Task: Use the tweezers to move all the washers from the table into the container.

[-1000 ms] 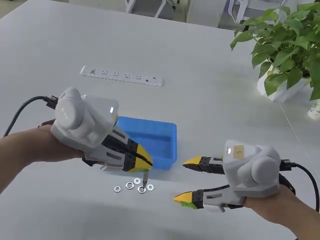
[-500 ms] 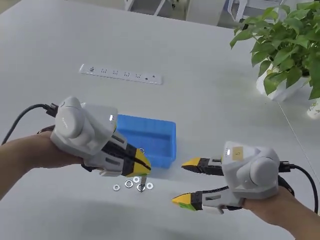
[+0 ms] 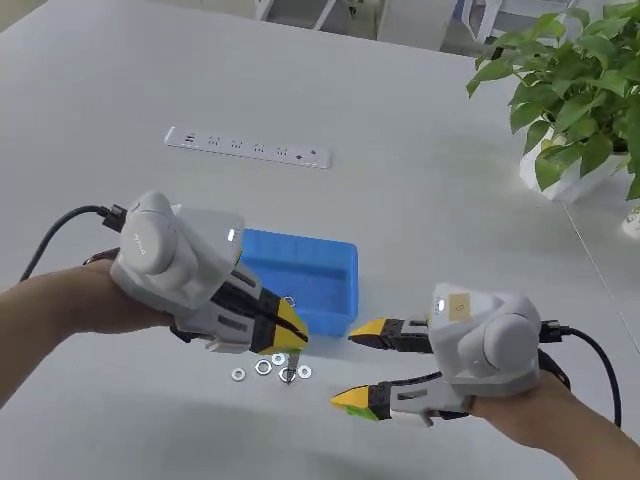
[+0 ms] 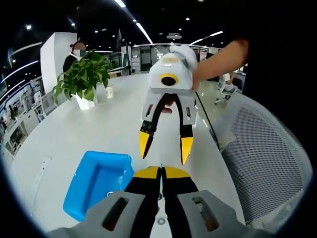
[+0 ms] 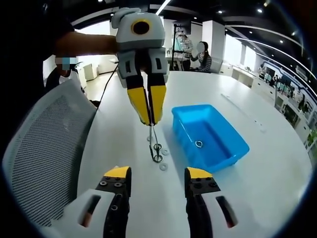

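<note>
Left claw [image 3: 288, 336] is clamped on the tweezers [image 5: 152, 139], tips among the washers [image 3: 262, 367] just beside the container [image 3: 310, 272]; right claw [image 3: 345, 368] gapes empty nearby. Risk: a weak pinch drops a washer short of the container.

My L gripper [image 3: 288, 335] has both jaws pressed together, w/ the tweezers [image 5: 152, 141] pinched btw the yellow tips. In the head view it points down and to the right. My L hand [image 3: 85, 300] holds its body from behind, forearm coming in from the left side. My R gripper [image 3: 350, 368] has its jaws wide apart, nothing btw them, tips pointing to the left. My R hand [image 3: 545, 410] holds it from the lower right. The 2 grippers face each other, near but not touching.
</note>
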Motion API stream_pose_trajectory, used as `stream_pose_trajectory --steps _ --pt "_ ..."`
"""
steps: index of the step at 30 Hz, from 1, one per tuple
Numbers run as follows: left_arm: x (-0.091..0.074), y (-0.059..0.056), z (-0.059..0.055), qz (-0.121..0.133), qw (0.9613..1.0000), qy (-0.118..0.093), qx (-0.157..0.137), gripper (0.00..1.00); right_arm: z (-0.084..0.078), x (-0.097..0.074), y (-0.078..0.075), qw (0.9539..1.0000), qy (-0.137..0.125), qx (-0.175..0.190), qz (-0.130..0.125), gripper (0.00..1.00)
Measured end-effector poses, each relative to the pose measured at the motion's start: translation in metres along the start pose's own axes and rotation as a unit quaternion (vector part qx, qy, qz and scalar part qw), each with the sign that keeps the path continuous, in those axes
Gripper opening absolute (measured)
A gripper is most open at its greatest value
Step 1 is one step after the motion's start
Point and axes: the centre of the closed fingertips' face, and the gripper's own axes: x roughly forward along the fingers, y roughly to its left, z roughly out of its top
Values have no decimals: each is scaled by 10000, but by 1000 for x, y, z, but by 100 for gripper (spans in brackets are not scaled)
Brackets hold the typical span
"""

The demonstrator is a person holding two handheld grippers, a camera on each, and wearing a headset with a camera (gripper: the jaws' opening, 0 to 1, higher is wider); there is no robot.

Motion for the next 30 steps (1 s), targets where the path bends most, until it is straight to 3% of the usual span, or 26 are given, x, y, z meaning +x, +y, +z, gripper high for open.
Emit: stream_pose_trajectory --steps 13,30 --pt "-1 -2 1 -42 10000 30 -49 4 6 29 5 9992 108 -306 231 29" --pt "-1 0 2 -29 10000 25 -79 4 12 52 4 9982 192 -451 345 16"
